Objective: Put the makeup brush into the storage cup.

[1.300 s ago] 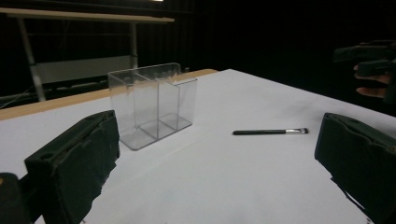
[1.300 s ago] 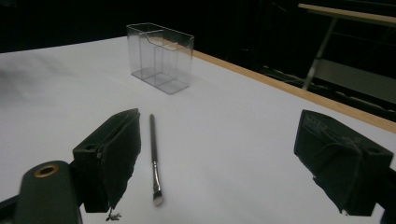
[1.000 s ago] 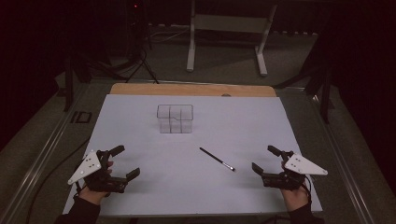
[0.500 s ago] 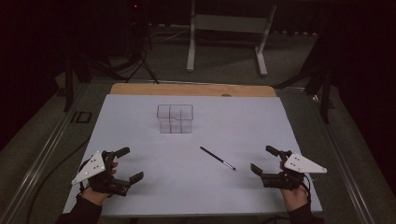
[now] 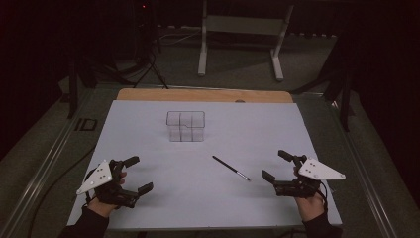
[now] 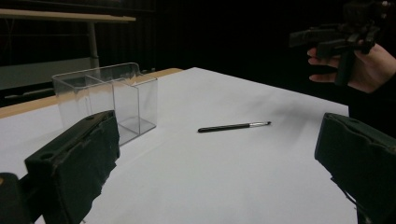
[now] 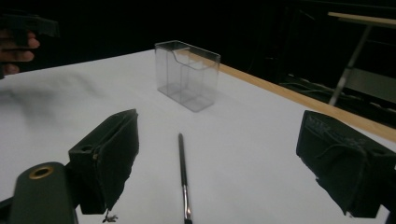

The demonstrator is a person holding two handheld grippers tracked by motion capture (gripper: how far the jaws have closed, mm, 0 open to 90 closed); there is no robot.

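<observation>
Both grippers, left [image 5: 134, 174] and right [image 5: 275, 166], stand wide open; thin black brush [image 5: 231, 168] lies at five o'clock from clear plastic compartment box [image 5: 185, 126].

A white sheet [image 5: 208, 208] lies under both claws, with a wooden strip [image 5: 203, 95] along its far edge. A clear box [image 5: 185, 126], split into compartments, stands upright well ahead of the left claw [image 5: 140, 173] and to its right, and ahead of the right claw [image 5: 273, 164] and to its left. A thin black brush [image 5: 231, 168] lies flat between the claws, nearer the right one, its metal-collared tip towards that claw. Far beyond both, a pale stand [image 5: 242, 25] rests on the dark floor. A small black frame [image 5: 86, 124] lies off the sheet, ahead-left of the left claw.
</observation>
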